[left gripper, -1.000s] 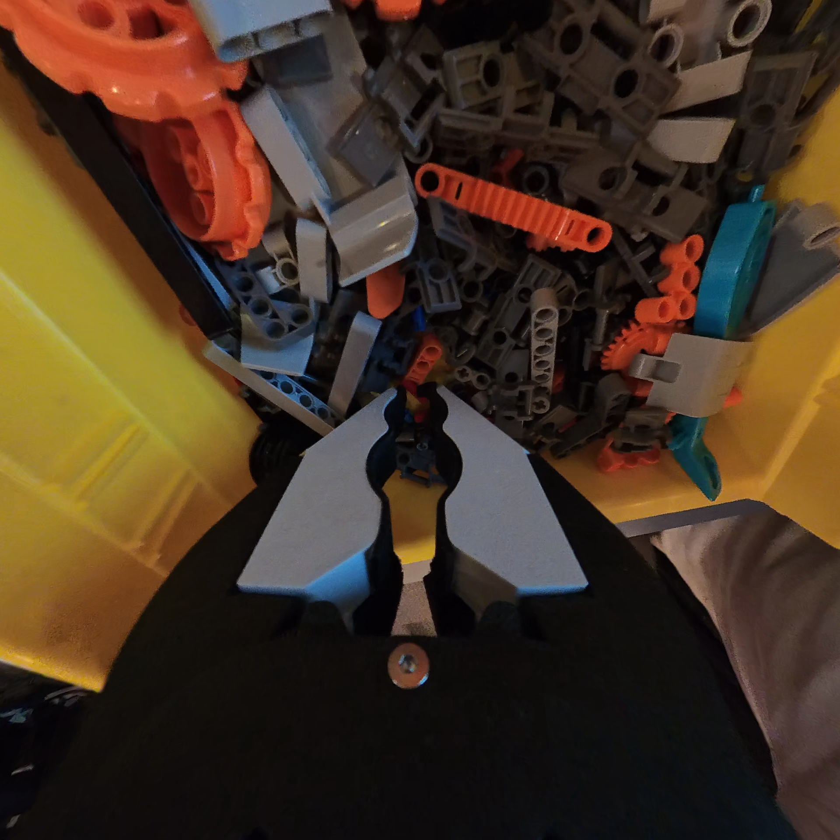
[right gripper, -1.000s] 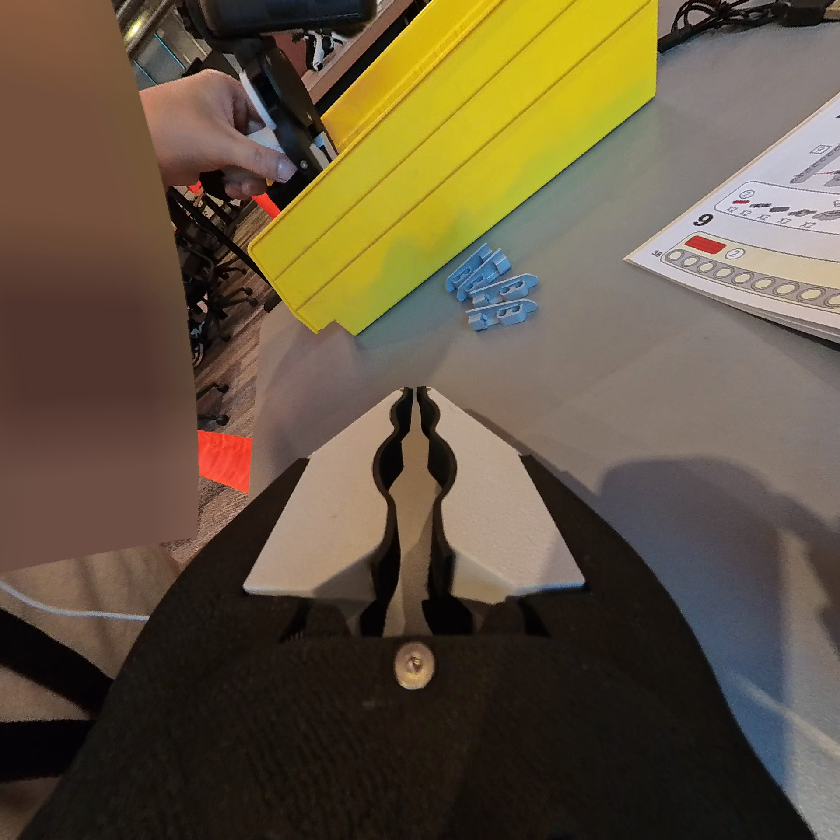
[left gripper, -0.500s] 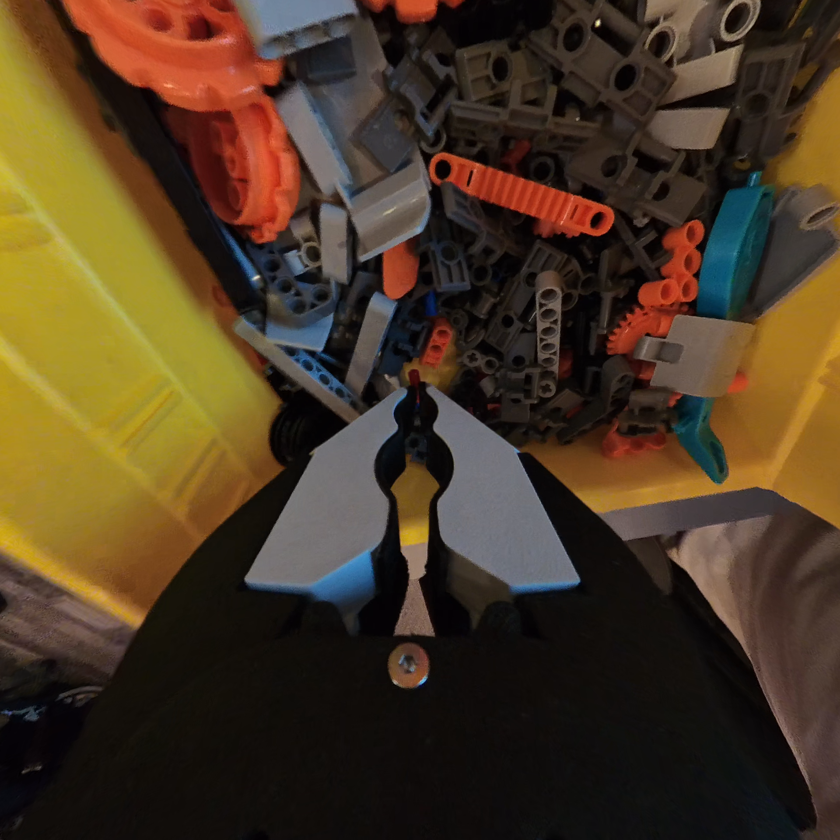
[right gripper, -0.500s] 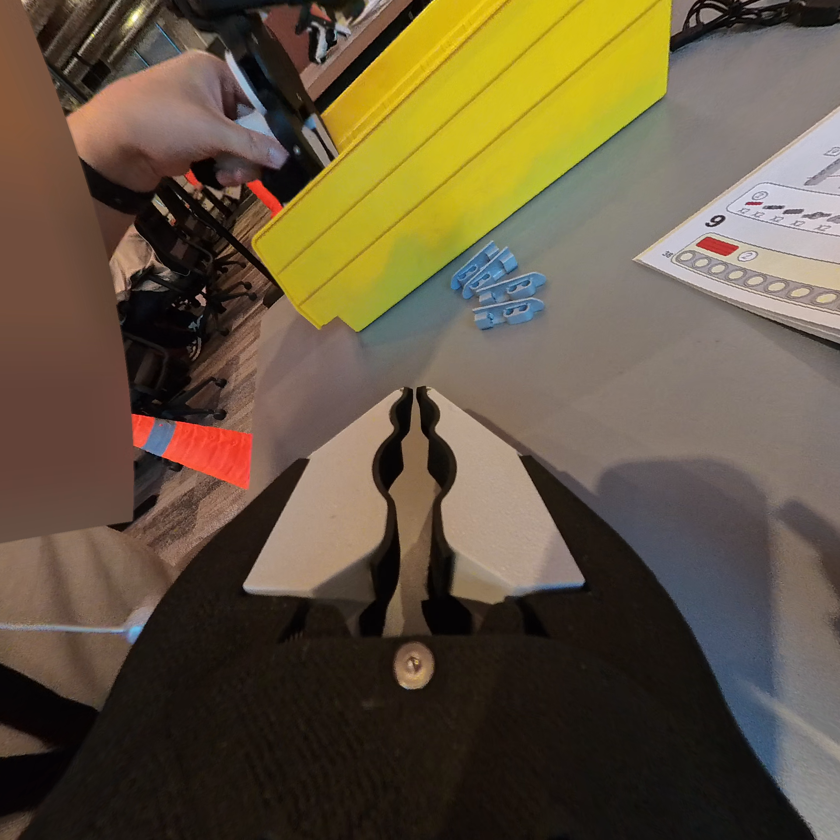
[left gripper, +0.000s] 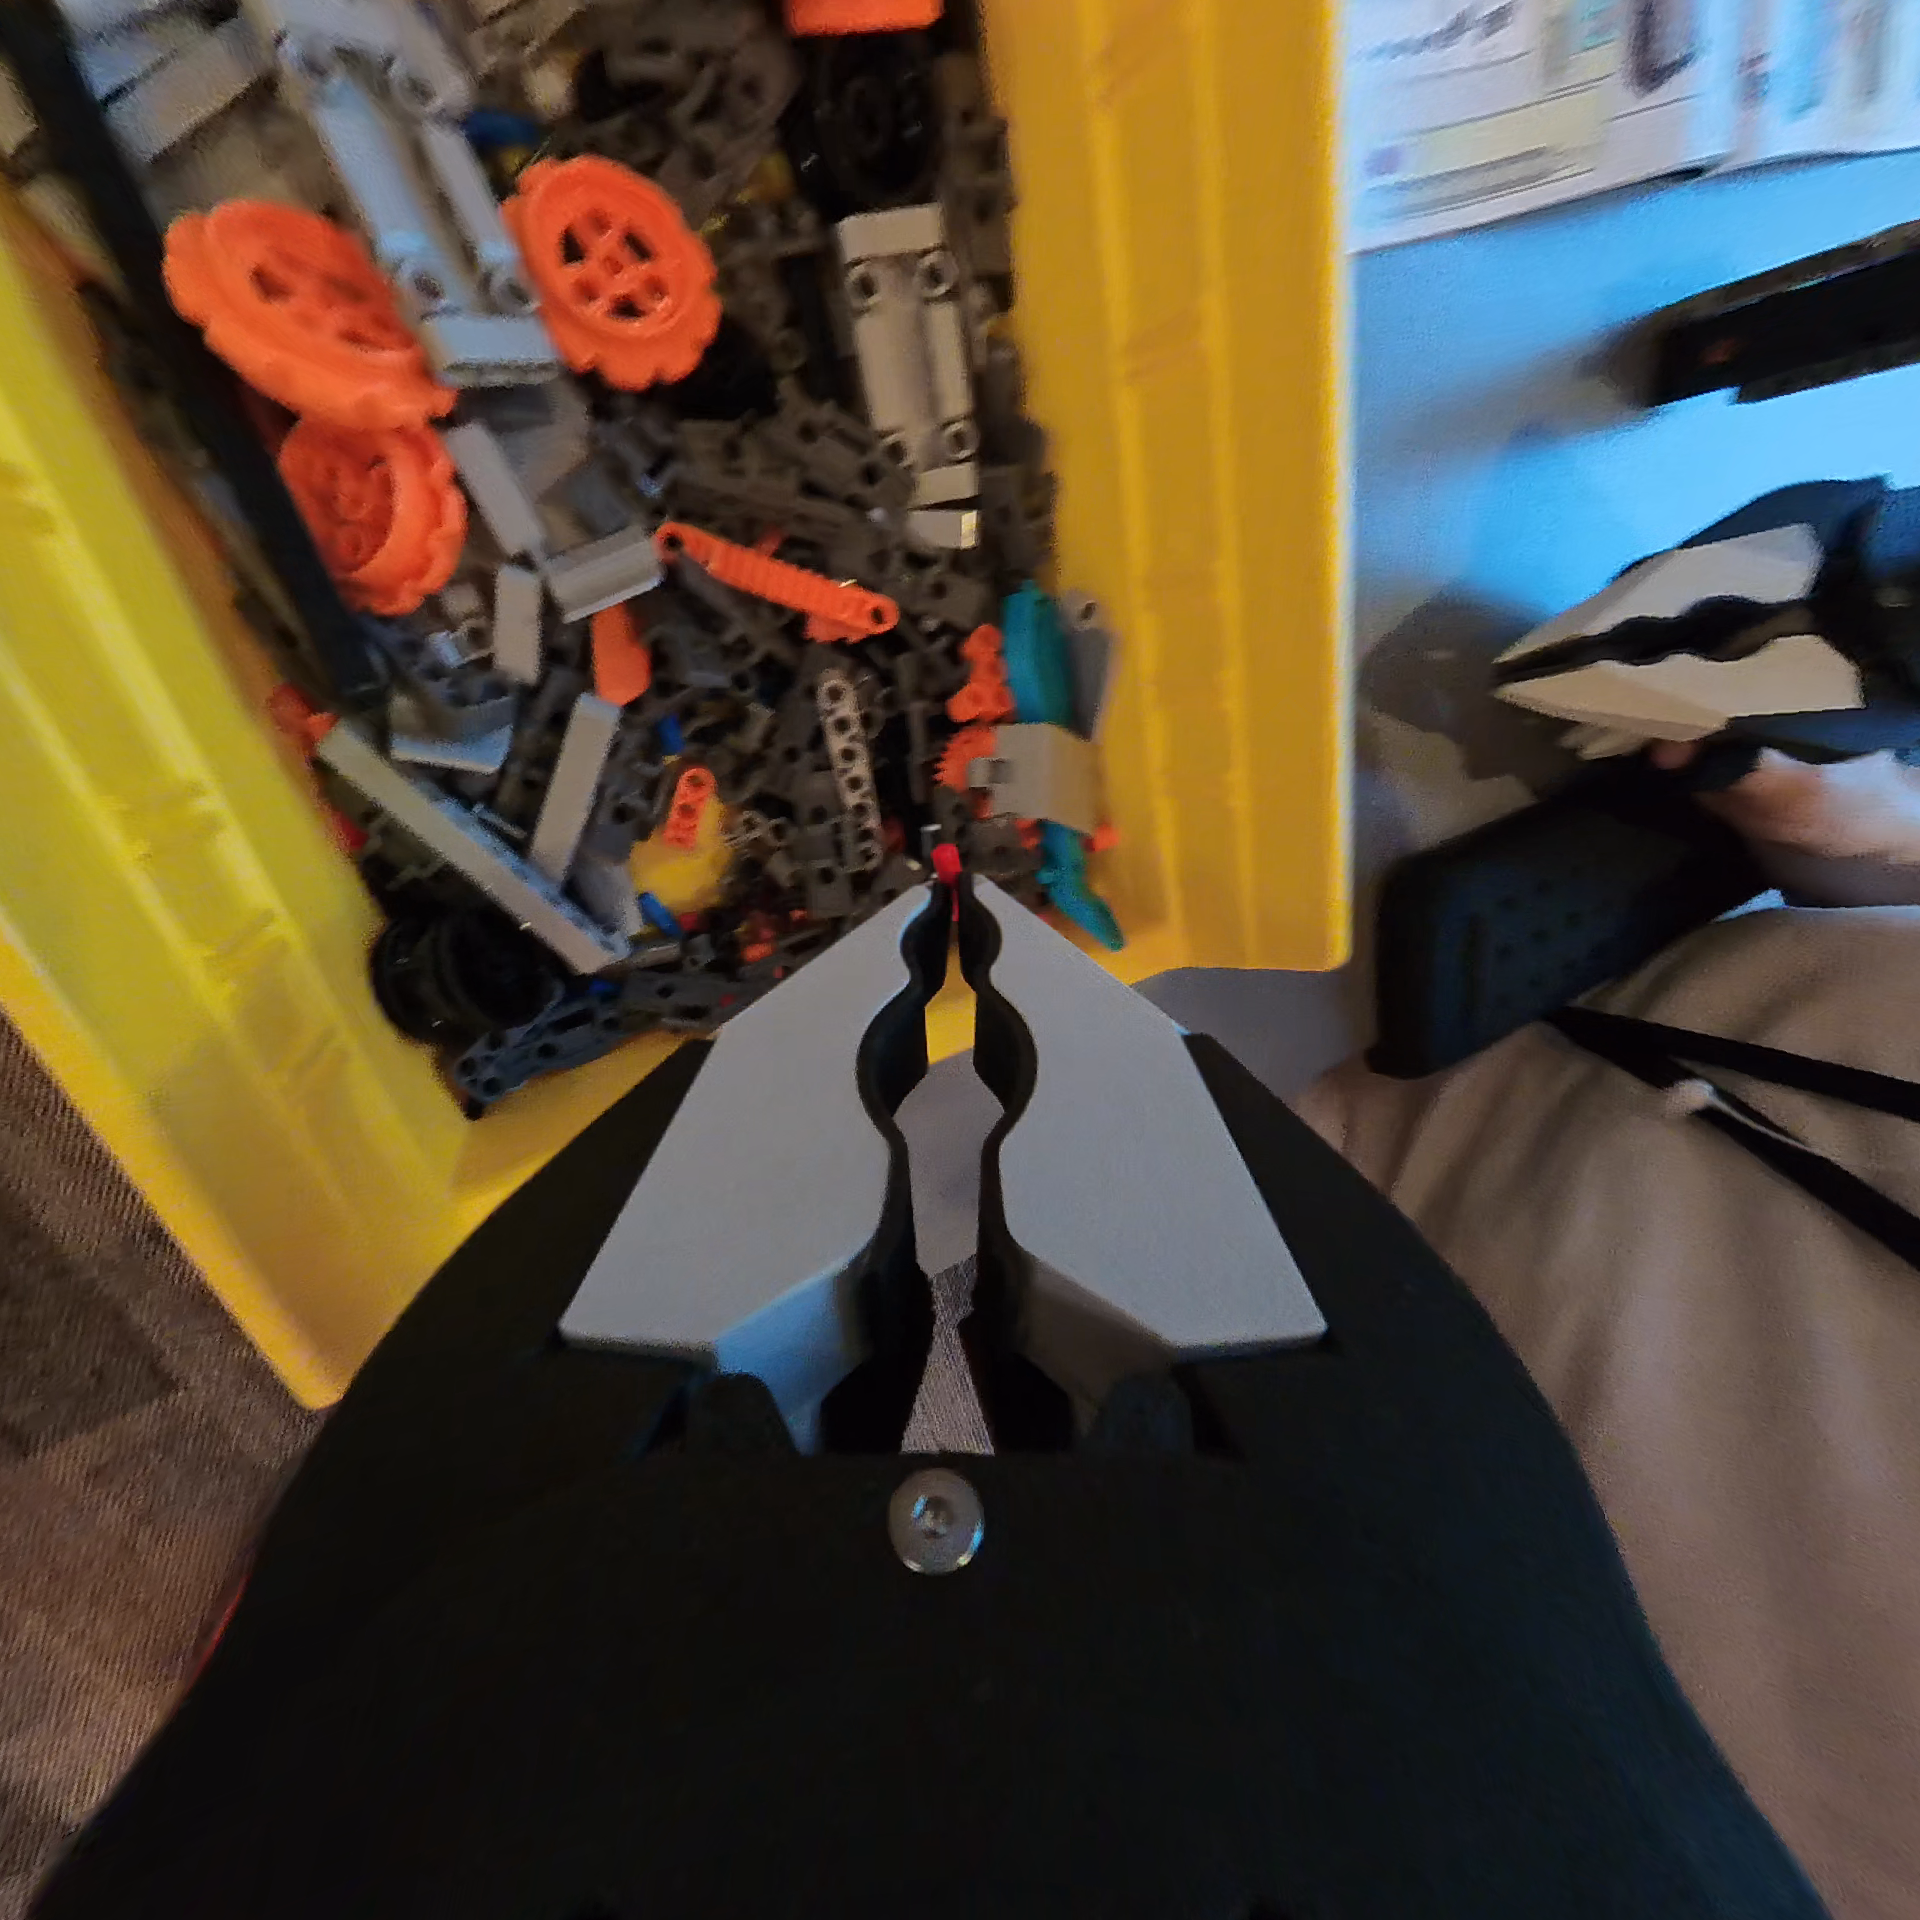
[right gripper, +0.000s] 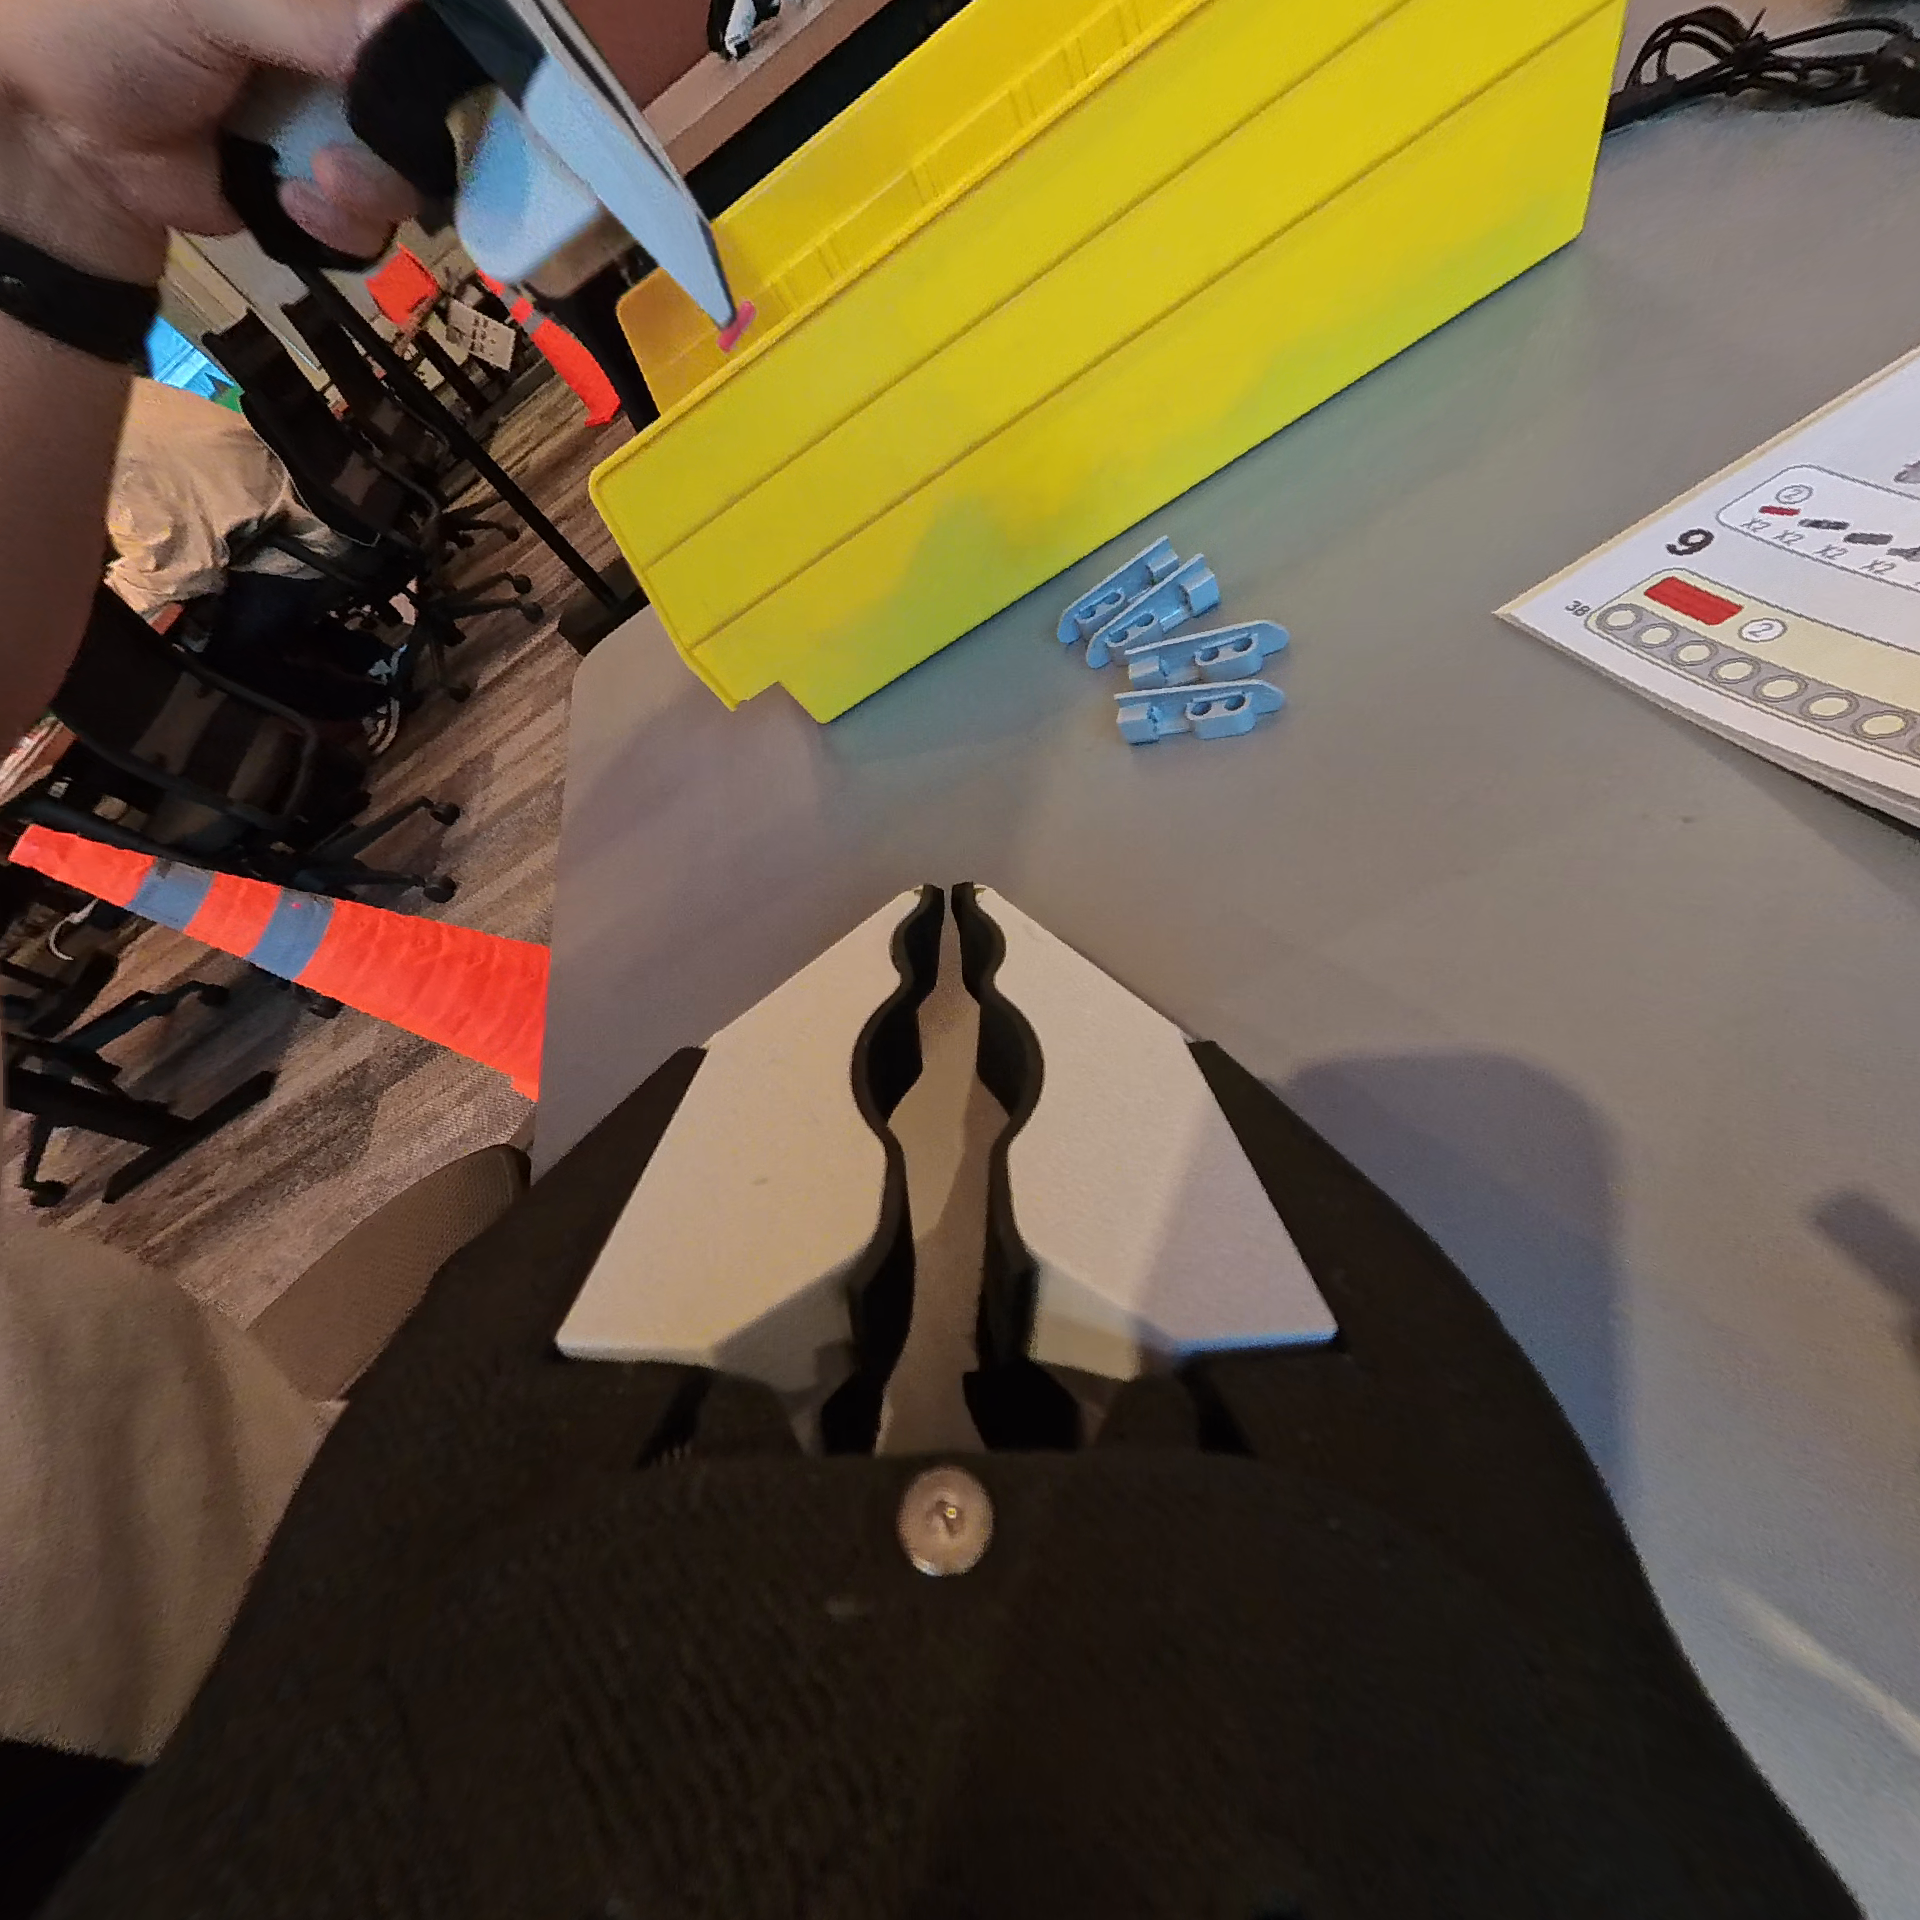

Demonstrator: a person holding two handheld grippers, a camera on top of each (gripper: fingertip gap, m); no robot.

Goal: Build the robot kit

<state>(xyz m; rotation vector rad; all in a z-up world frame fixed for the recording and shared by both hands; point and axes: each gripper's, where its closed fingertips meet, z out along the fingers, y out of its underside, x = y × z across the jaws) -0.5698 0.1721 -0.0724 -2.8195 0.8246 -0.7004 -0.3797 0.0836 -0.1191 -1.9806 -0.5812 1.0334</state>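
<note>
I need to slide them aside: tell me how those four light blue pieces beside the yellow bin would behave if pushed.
The four light blue pieces look like small, stiff plastic, so probably light and easy to slide on the smooth grey table. They lie loose and separate, so a push would likely scatter them. Their flat, elongated shapes should skid rather than roll.

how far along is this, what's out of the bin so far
Out already: four blue pieces lie on the table beside the yellow bin. In hand: the left claw is shut on a small red piece, held above the bin's near end. The right claw is shut and empty over the table. Left: the red piece is not set down; the bin is full of parts.
</note>
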